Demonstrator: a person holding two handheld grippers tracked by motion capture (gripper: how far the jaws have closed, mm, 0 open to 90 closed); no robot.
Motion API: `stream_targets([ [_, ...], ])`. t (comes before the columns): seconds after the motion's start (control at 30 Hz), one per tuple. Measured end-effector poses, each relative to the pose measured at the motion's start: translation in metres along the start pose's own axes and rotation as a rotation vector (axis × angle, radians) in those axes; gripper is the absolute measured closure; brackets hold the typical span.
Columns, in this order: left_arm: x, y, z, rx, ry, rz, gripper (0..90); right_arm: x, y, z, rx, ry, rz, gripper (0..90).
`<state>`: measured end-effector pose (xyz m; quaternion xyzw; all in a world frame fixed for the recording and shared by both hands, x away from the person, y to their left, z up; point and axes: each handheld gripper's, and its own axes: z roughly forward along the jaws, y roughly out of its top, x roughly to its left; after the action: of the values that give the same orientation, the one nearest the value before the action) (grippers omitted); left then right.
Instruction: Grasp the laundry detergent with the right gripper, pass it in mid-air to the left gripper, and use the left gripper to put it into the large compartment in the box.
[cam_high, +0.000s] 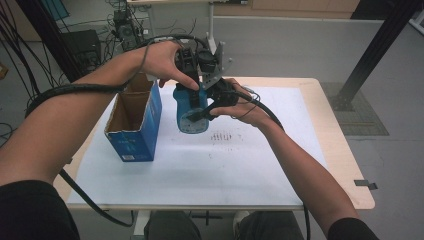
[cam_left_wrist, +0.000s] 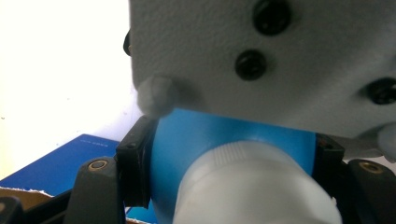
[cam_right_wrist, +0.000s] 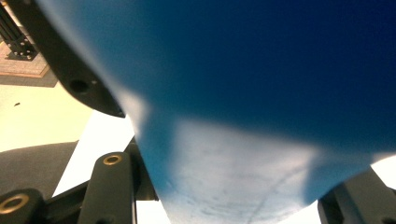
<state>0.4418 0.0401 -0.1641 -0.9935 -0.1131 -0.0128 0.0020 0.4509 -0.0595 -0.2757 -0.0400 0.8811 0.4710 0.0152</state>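
high view: an open blue box (cam_high: 134, 125), its cardboard inside bare as far as visible, stands on the white sheet (cam_high: 210, 165) left of a blue bottle (cam_high: 190, 111) held above the table by both grippers. left gripper view: left gripper (cam_left_wrist: 229, 172) clamps the bottle near its white cap (cam_left_wrist: 257, 186). right gripper view: right gripper (cam_right_wrist: 224, 196) clamps the bottle's blue body.
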Motion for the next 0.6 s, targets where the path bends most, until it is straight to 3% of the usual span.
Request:
stream_targets([
  [0.6, -0.0009, 0.0034, -0.0002, 0.002, 0.002, 0.009, 36.0, -0.0012, -0.0019, -0.0012, -0.006, 0.013, 0.007, 42.2],
])
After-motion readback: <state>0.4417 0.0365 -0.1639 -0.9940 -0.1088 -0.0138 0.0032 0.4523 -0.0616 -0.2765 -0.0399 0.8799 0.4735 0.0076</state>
